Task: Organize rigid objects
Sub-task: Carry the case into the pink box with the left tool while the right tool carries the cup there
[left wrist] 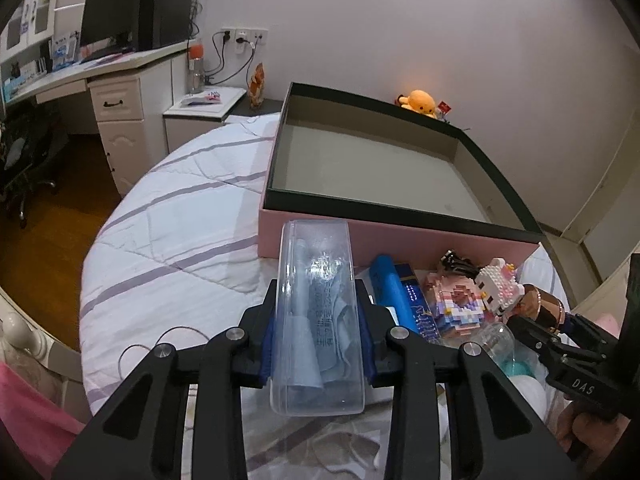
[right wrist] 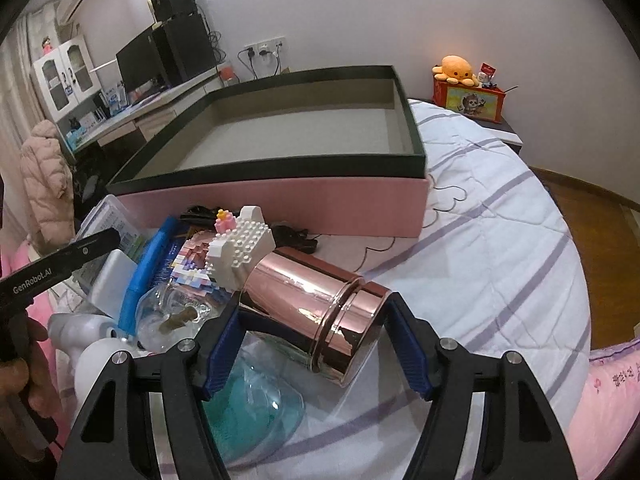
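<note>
In your left wrist view, your left gripper (left wrist: 318,344) is clamped on a clear case (left wrist: 316,316), near the pink box (left wrist: 400,236) on the bed (left wrist: 168,216). In your right wrist view, your right gripper (right wrist: 316,344) grips a tilted rose-gold can (right wrist: 316,306) beside the block toy (right wrist: 240,252).
</note>
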Demonstrator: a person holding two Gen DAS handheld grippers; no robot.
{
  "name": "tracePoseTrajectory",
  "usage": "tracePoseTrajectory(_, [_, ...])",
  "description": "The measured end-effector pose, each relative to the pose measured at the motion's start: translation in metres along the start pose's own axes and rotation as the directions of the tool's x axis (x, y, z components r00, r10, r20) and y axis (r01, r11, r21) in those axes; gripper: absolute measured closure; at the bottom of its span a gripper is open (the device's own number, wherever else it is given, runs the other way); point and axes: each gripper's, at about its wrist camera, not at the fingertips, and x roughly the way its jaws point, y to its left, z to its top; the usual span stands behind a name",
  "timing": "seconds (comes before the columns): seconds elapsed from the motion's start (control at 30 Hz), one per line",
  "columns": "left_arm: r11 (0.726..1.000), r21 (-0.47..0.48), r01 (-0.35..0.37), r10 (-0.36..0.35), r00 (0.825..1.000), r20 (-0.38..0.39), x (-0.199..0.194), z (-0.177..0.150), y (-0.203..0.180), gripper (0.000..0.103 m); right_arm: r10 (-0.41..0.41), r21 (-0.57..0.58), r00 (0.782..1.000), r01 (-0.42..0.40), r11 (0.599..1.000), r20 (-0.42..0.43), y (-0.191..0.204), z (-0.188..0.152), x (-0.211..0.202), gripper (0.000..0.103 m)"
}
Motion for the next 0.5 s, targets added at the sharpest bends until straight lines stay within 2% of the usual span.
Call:
tracePoseTrajectory(0.27, [0.998, 0.043, -0.052, 0.048, 0.996, 0.076, -0.031, 0.006, -0.005, 0.07, -0.002, 0.005, 0.999, 0.002, 1.0, 0.047, 0.002, 0.006, -0.023, 0.034])
tracePoseTrajectory(0.5, [0.993, 0.088, -0.079, 0.067, 0.99, 0.127, -0.049, 0.029, -0.017, 0.07, 0.014, -0.051, 0.993, -0.008, 0.999, 0.113, 0.017, 0.039, -0.047, 0.034])
